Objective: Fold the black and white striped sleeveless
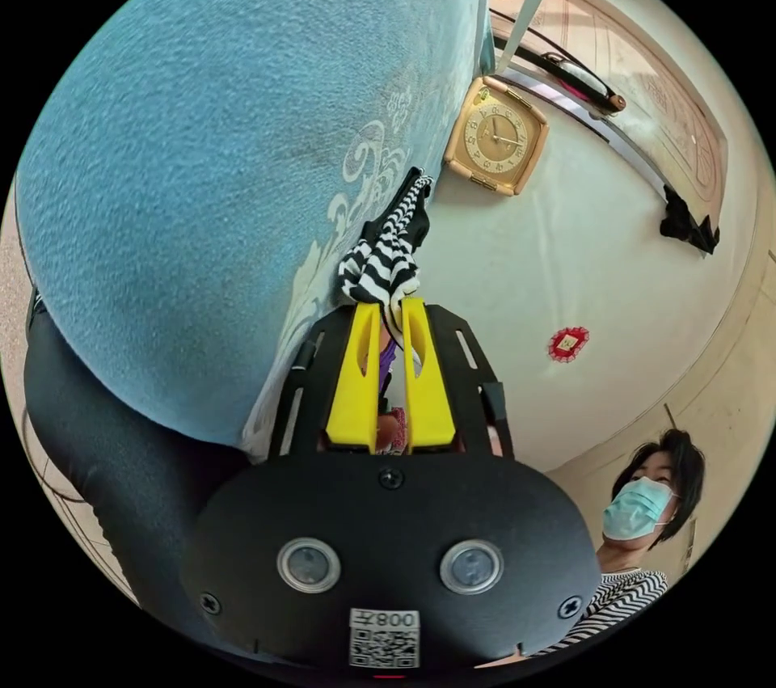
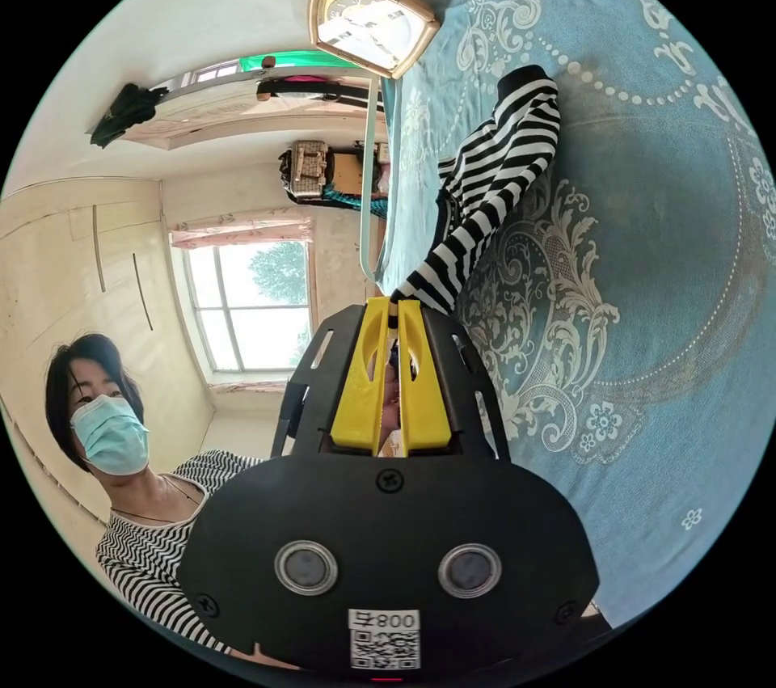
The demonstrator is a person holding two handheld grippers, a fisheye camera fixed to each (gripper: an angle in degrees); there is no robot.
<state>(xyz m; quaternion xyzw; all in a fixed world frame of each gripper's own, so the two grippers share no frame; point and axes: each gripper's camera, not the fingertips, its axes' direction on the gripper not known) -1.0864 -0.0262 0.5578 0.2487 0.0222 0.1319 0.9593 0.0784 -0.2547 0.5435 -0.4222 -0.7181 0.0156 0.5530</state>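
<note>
The black and white striped sleeveless top (image 2: 493,179) lies along a blue patterned bed cover (image 2: 647,235), stretched from the right gripper's tip toward a far end. My right gripper (image 2: 394,308) has its yellow jaws shut on a near edge of the top. In the left gripper view, my left gripper (image 1: 392,310) is shut on a bunched part of the striped top (image 1: 388,259), which hangs against the blue cover (image 1: 202,154).
A square gold wall clock (image 1: 495,137) hangs beside the bed. A person in a face mask and striped shirt (image 2: 121,462) stands close behind the grippers. A window (image 2: 250,300) and shelves with clutter lie beyond. A dark cushion (image 1: 105,437) sits under the cover's edge.
</note>
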